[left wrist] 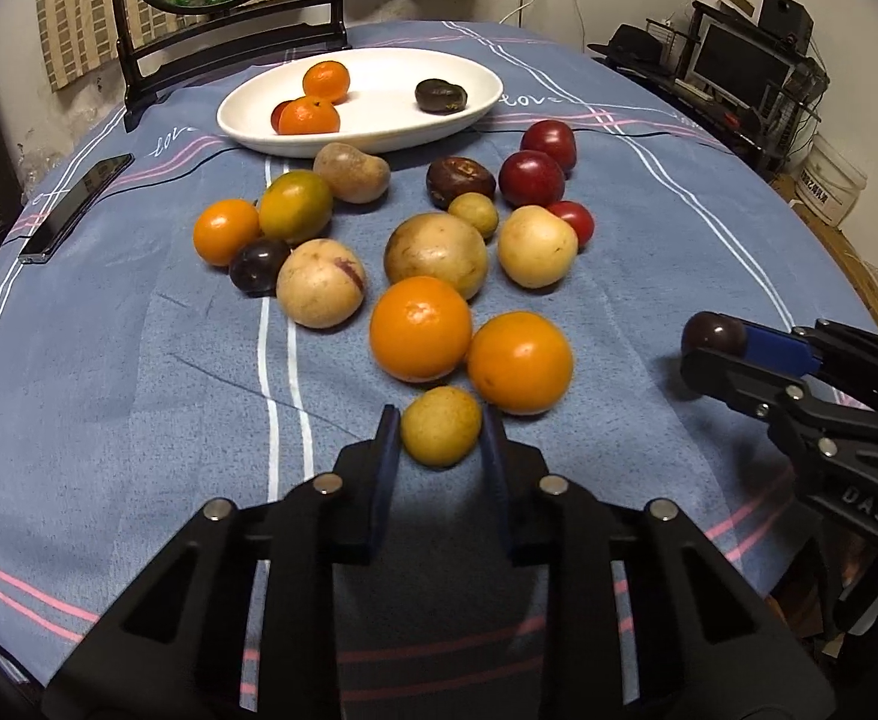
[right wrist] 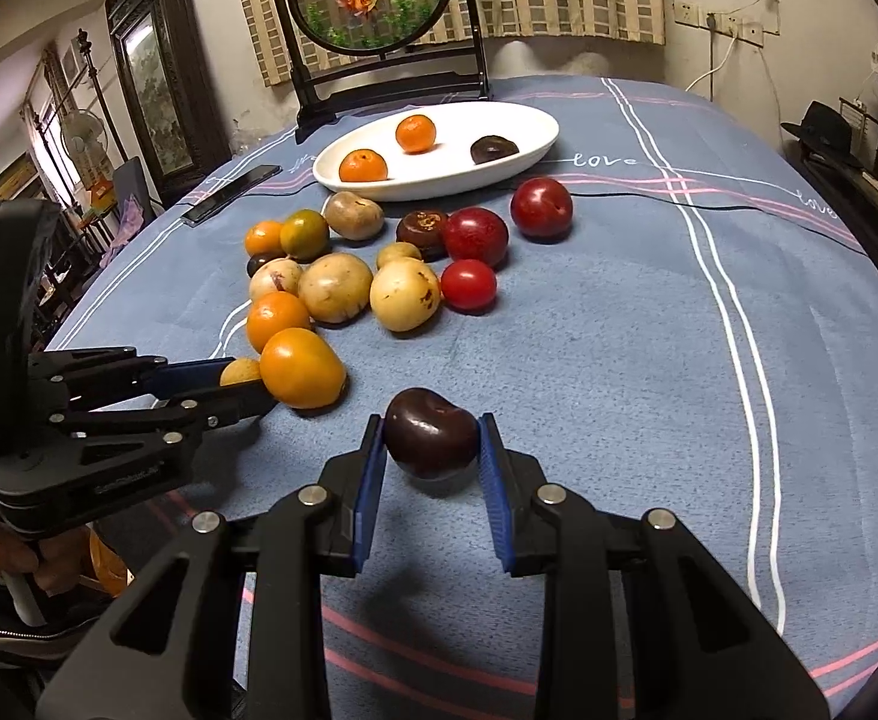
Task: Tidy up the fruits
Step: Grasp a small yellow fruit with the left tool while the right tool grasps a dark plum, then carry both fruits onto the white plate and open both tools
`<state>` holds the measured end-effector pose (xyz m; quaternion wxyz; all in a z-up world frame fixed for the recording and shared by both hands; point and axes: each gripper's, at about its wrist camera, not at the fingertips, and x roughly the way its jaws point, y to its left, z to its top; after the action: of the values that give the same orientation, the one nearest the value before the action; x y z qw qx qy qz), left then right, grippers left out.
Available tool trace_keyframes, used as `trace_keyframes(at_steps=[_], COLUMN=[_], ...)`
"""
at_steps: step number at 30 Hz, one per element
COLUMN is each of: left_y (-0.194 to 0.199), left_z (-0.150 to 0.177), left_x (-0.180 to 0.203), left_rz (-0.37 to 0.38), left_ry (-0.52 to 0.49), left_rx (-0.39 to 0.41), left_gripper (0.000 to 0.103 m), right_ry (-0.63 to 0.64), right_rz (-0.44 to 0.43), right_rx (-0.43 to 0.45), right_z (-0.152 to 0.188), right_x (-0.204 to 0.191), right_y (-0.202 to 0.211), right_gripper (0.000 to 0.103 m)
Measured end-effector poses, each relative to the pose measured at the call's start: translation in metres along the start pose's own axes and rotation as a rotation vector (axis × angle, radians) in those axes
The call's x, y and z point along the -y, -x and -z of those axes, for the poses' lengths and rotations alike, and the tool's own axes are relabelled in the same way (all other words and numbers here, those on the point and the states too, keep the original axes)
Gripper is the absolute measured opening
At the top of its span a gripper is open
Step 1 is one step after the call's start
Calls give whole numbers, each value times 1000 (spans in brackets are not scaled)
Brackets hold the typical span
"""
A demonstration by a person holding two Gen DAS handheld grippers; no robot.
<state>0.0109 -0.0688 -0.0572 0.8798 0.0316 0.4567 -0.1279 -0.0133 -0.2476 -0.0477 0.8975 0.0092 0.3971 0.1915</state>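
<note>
Fruit lies scattered in a loose cluster on the worktop (left wrist: 649, 276), which is covered by a blue cloth with white and pink stripes. The left gripper (left wrist: 440, 427) has its jaws clenched on a small yellow-brown fruit (left wrist: 440, 426) at the near edge of the cluster, just beside a large orange (left wrist: 520, 362) that touches a second orange (left wrist: 420, 329). The right gripper (right wrist: 432, 435) grasps a dark purple plum (right wrist: 431, 432) between its blue pads, well apart from the cluster, over bare cloth. Farther back sits a white oval plate (left wrist: 378, 132) holding two small tangerines (left wrist: 326, 81) and a dark brown fruit (left wrist: 440, 96). Two red plums (left wrist: 532, 178) and a small red tomato (left wrist: 574, 221) sit on the right side of the cluster. A black phone (left wrist: 75, 207) lies near the worktop's left edge.
</note>
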Motion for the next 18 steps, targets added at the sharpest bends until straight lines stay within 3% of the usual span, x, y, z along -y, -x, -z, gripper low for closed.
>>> trace_keyframes(at_steps=[10, 18], left_y=[27, 46], left_z=[-8, -48], left_x=[-11, -40], left_rz=[16, -23], left_ry=[9, 24], left_rx=[57, 139], left_gripper=[27, 27], right_ry=[12, 52], right_rz=[19, 63], right_rx=[21, 137], right_z=[-9, -50], right_x=[1, 3], right_y=[6, 25], right_gripper=[31, 31])
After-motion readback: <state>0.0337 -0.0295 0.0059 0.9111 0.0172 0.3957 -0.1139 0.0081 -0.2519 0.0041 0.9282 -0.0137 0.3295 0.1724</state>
